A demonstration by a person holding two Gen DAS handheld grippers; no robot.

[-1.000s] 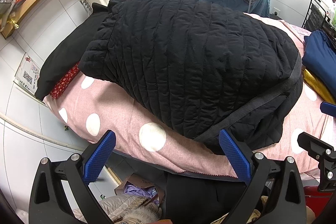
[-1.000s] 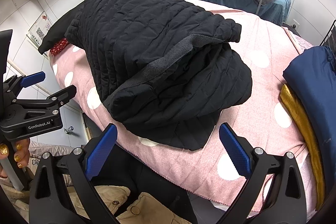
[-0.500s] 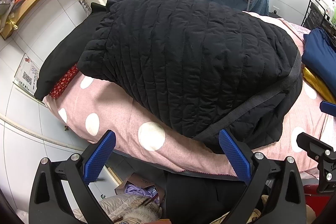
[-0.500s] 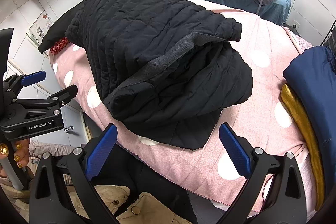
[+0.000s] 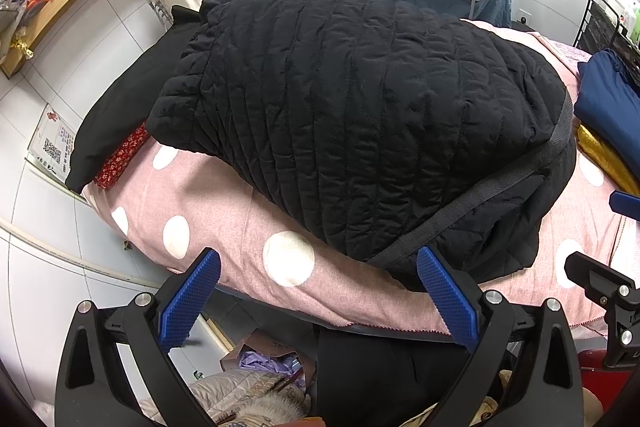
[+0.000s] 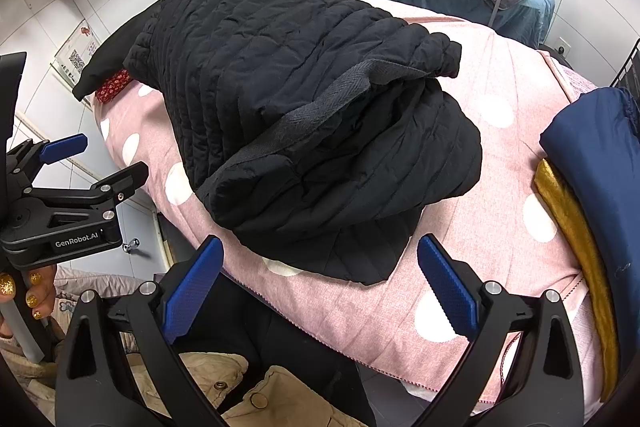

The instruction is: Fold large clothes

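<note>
So the black quilted jacket [image 5: 360, 115] is sitting folded up in a thick bundle on the bed with the pink polka-dot sheet [image 5: 240, 227], taking up most of the middle. A woven dark band [image 6: 320, 115] runs across the folded edge closest to the cameras.

Left gripper [image 5: 318, 293] is hanging just off the near edge of the bed, fingers spread wide with nothing between them. The jacket lies ahead of the blue pads [image 5: 188, 301], not touching them; the right-hand pad lines up roughly with the jacket's near corner, but from this angle I can't tell exactly how close it is.

Right gripper [image 6: 320, 285] is the same deal: fingers wide apart, empty, parked at the bed's edge with the jacket's lower flap just beyond the tips and apart from them.

On the right side of the bed there's a navy garment [image 6: 592, 155] stacked on a mustard-yellow one [image 6: 572, 219], well clear of the jacket. A red patterned cloth [image 5: 124, 155] peeks out from under a black piece at the far left.
</note>
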